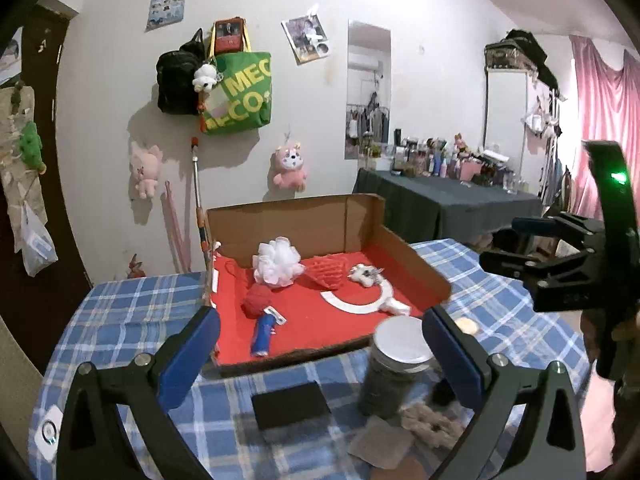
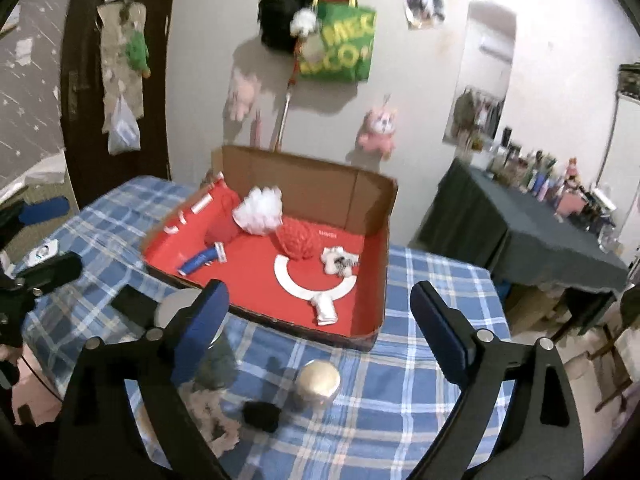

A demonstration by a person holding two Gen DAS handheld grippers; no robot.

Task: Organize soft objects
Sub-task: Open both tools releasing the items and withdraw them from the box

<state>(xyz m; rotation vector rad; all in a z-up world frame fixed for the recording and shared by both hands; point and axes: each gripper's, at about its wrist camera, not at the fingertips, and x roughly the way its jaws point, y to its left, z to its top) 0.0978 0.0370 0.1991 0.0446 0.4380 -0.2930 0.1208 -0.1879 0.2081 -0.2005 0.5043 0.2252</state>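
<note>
Left tongs (image 1: 320, 344): jaws spread wide, nothing between the pads, nothing held. Ahead of them and beyond the near rim sits the cardboard box (image 1: 360, 220), red-lined, already holding a blue-handled tool (image 1: 264, 332) to the left, a red pom (image 1: 256, 300), a white mesh puff (image 1: 278, 260), a red knitted piece (image 1: 326, 274) and a small white plush (image 1: 364, 274) to the right. Close below these tongs on the plaid worktop (image 1: 120, 320) lie a black sponge (image 1: 290, 404), a lidded jar (image 1: 394, 364), a beige pad (image 1: 380, 448) and a beige fluffy scrunchie (image 1: 434, 424), the last just inside the right finger. Right tongs (image 2: 320, 328): likewise wide open and empty. From them the scrunchie (image 2: 208, 416) lies low and to the left, partly behind the left finger; a small black soft item (image 2: 262, 416) and a second short jar (image 2: 318, 384) sit nearer centre. Judgement: soft items remaining outside the box appear to be the scrunchie, black item and sponge. The scrunchie lies between both tongs, its long axis not discernible through blur; the left tongs seem marginally nearer.
</note>
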